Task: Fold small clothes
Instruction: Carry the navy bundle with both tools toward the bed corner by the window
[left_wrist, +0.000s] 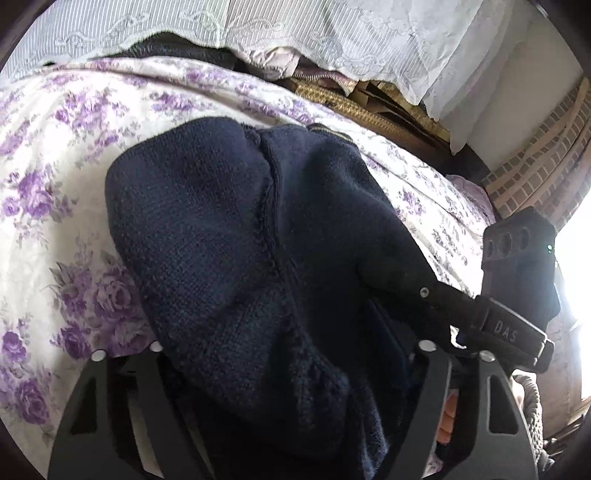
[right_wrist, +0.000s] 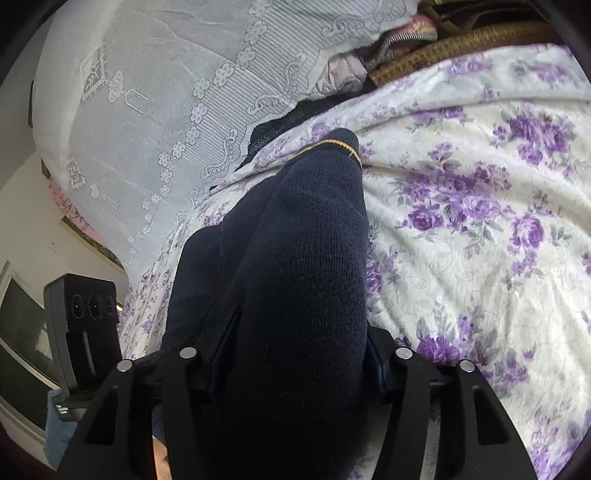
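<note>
Navy knitted small garment (right_wrist: 295, 258) runs lengthwise away from both sets of fingers, clamped by the right gripper (right_wrist: 295, 354) and left gripper (left_wrist: 291, 347) alike over the floral bedspread (right_wrist: 480, 221).

A bed (left_wrist: 74, 155) carries a cream cover printed with purple roses. At its far edge hangs a white lace curtain (left_wrist: 332, 33), over a woven mat (left_wrist: 373, 114) and bundled cloth. A brick wall (left_wrist: 539, 173) stands at the right, next to strong daylight. In the right wrist view a plain pale wall (right_wrist: 33, 229) stands at the left.
</note>
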